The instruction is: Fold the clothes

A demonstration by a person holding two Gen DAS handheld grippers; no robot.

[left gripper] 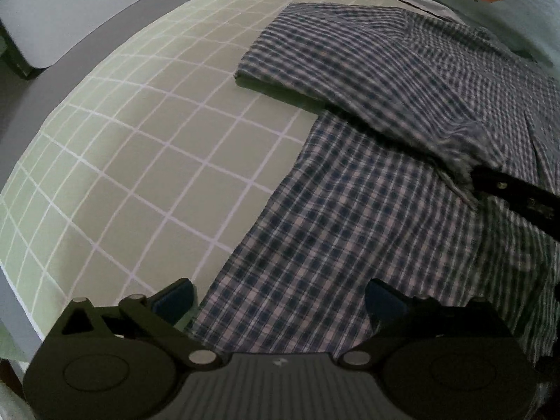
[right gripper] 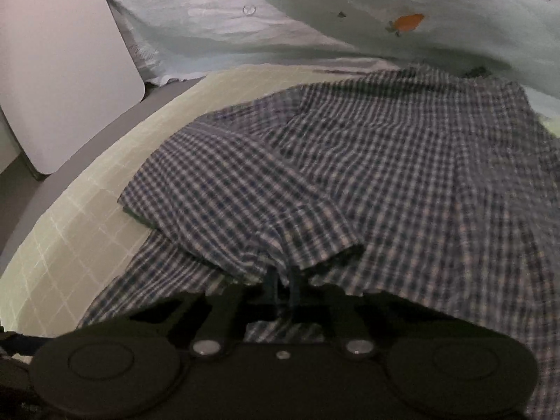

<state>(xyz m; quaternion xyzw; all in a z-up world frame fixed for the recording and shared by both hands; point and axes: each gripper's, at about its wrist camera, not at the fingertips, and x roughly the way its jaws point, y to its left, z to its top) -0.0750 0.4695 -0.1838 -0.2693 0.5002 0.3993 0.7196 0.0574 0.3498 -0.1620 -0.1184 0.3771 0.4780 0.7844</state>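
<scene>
The sleeve [right gripper: 245, 189] is pinched by the closed right hand-held gripper [right gripper: 283, 280]; it could slip if tugged. The left hand-held gripper [left gripper: 280, 301] is held wide open, empty.

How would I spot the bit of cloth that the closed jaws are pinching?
Find the pale green grid mat; a dark checked shirt lies across it. The folded-over sleeve on top ends at the right gripper, and that lifted, bunched edge is it.

Black hand-held gripper [left gripper: 280, 301], round silver pivot screws, dark blue pads [left gripper: 385, 299]
</scene>
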